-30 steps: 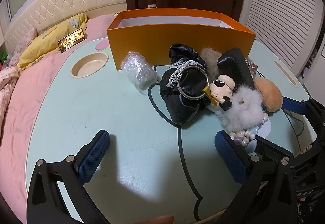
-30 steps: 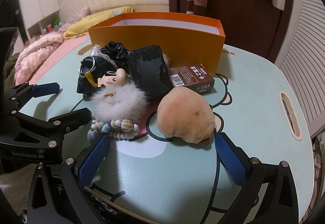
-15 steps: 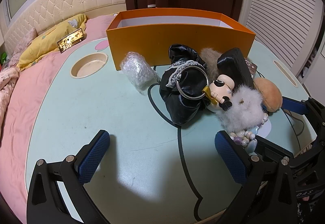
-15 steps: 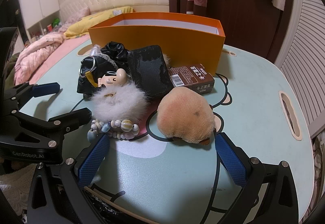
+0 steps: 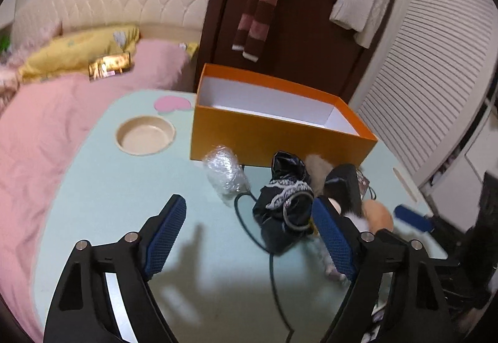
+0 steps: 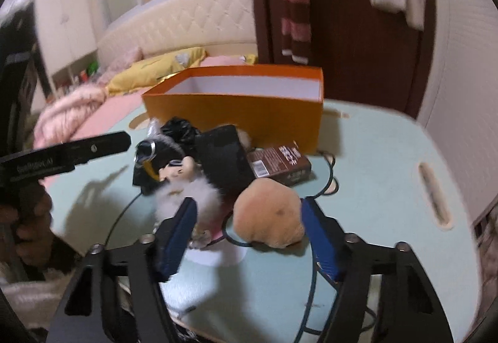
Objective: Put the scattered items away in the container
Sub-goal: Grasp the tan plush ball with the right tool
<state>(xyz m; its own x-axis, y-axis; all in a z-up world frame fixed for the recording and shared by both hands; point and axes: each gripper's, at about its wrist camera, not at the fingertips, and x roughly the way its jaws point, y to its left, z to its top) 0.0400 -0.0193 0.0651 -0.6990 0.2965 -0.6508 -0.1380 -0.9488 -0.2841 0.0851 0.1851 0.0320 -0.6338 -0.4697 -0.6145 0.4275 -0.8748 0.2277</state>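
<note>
Lifted and pitched forward since a second ago, both grippers: left gripper [image 5: 247, 237] spread wide, holding nothing, above the pile; right gripper [image 6: 249, 235] released, straddling the tan plush [image 6: 267, 215] just before the orange box [image 6: 236, 113]. Box looks bare inside; first pick seemingly imminent.

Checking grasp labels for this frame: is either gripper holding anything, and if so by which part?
Nothing is held. The left gripper is open above bare table. The right gripper is open, its fingers either side of the tan plush but not closed on it.
</note>
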